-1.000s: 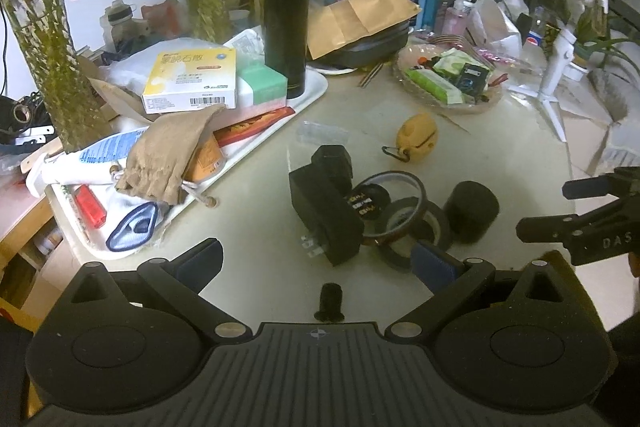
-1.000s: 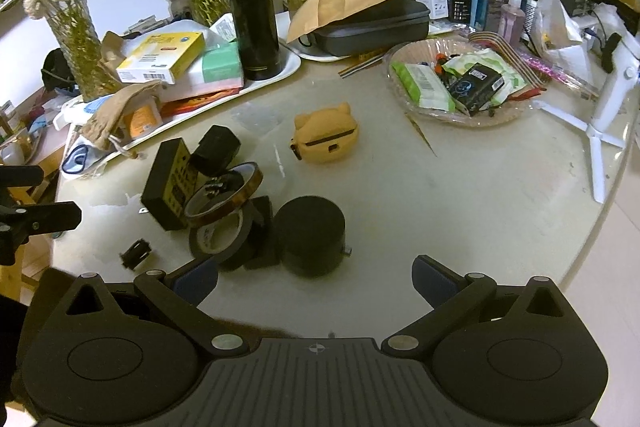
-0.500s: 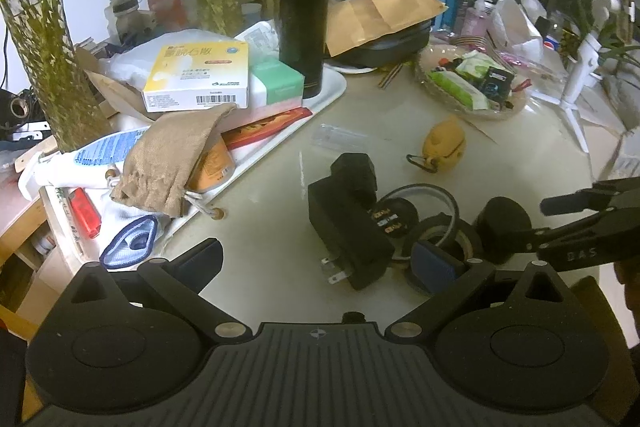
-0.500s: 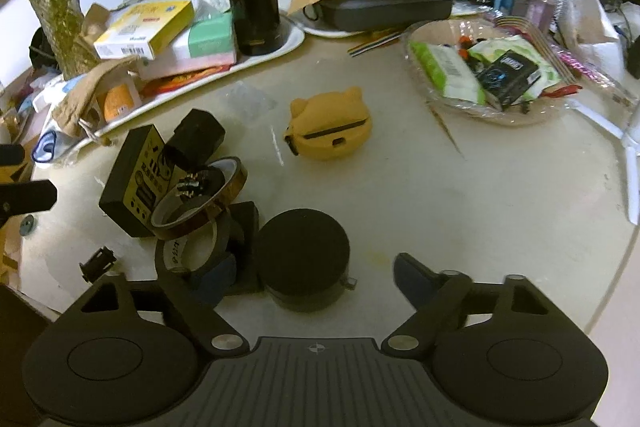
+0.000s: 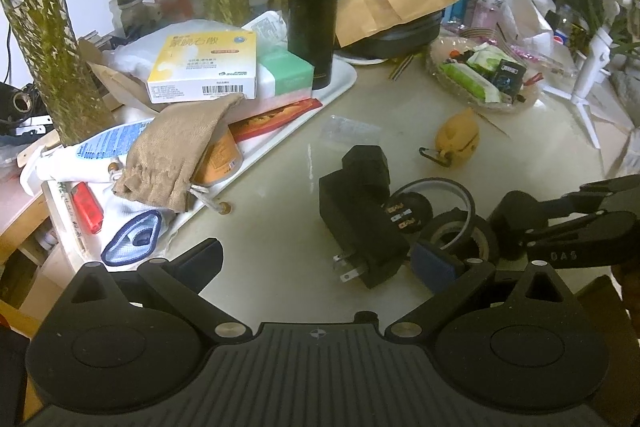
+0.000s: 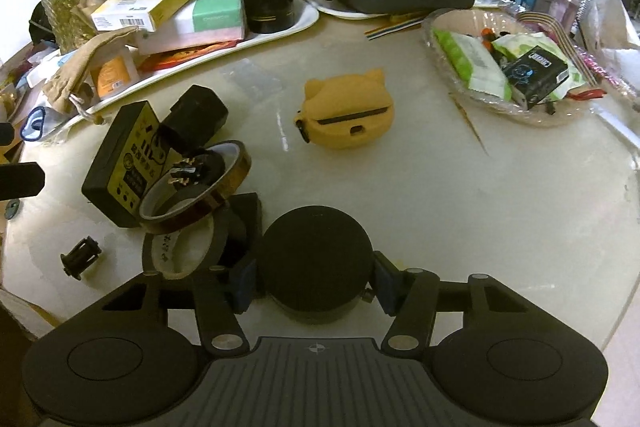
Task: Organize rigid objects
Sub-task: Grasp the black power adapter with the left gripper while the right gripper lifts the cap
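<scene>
Item: squat black matte cylinder point(image 6: 316, 259), upright axis, on the pale tabletop point(image 6: 460, 195) beside the tape rolls point(image 6: 188, 187). It sits directly between my right gripper point(image 6: 316, 279) fingers, blue pads touching both flanks; grip appears closed on it. Right gripper level, low. My left gripper point(image 5: 316, 263) hovers wide open, empty, near the black plug adapter point(image 5: 360, 227).

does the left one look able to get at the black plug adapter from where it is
Probably yes: the left tongs are open, and the black plug adapter lies just ahead between the fingers, prongs toward them; tape rolls crowd its right side.
</scene>
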A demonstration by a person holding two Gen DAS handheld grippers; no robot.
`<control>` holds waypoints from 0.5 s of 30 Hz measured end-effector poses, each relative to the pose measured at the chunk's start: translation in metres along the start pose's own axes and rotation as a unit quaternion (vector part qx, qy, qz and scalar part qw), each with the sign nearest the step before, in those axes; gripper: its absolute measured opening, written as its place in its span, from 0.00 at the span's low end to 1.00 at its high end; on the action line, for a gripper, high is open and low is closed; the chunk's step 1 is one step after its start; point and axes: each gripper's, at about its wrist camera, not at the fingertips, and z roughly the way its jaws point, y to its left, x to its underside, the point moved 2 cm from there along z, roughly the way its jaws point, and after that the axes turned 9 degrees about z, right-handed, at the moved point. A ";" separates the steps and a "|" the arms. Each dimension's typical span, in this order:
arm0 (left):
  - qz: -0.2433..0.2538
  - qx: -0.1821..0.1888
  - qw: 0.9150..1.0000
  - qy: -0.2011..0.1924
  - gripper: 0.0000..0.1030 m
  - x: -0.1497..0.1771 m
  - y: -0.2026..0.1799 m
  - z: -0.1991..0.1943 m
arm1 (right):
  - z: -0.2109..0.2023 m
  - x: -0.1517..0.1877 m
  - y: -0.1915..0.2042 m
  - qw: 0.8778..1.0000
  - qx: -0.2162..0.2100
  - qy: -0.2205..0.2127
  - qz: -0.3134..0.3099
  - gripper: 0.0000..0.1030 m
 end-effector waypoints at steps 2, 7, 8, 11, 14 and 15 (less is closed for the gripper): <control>0.001 -0.001 1.000 0.001 1.00 0.000 0.000 0.000 | -0.002 0.000 -0.004 1.000 0.005 -0.006 0.010 0.58; 0.004 -0.002 1.000 0.003 1.00 -0.002 -0.003 0.002 | -0.012 0.000 -0.012 0.999 0.005 -0.027 0.026 0.58; 0.007 -0.003 1.000 0.003 1.00 -0.003 -0.004 0.002 | -0.014 -0.001 -0.013 0.999 0.005 -0.030 0.029 0.58; 0.010 -0.006 1.000 0.004 1.00 -0.005 -0.006 0.002 | -0.020 -0.002 -0.015 0.999 0.006 -0.040 0.033 0.58; 0.011 -0.006 1.000 0.004 1.00 -0.009 -0.008 0.003 | -0.025 -0.001 -0.016 0.998 0.007 -0.045 0.035 0.58; 0.012 -0.006 1.000 0.004 1.00 -0.010 -0.008 0.004 | -0.027 -0.001 -0.016 0.998 0.008 -0.046 0.035 0.58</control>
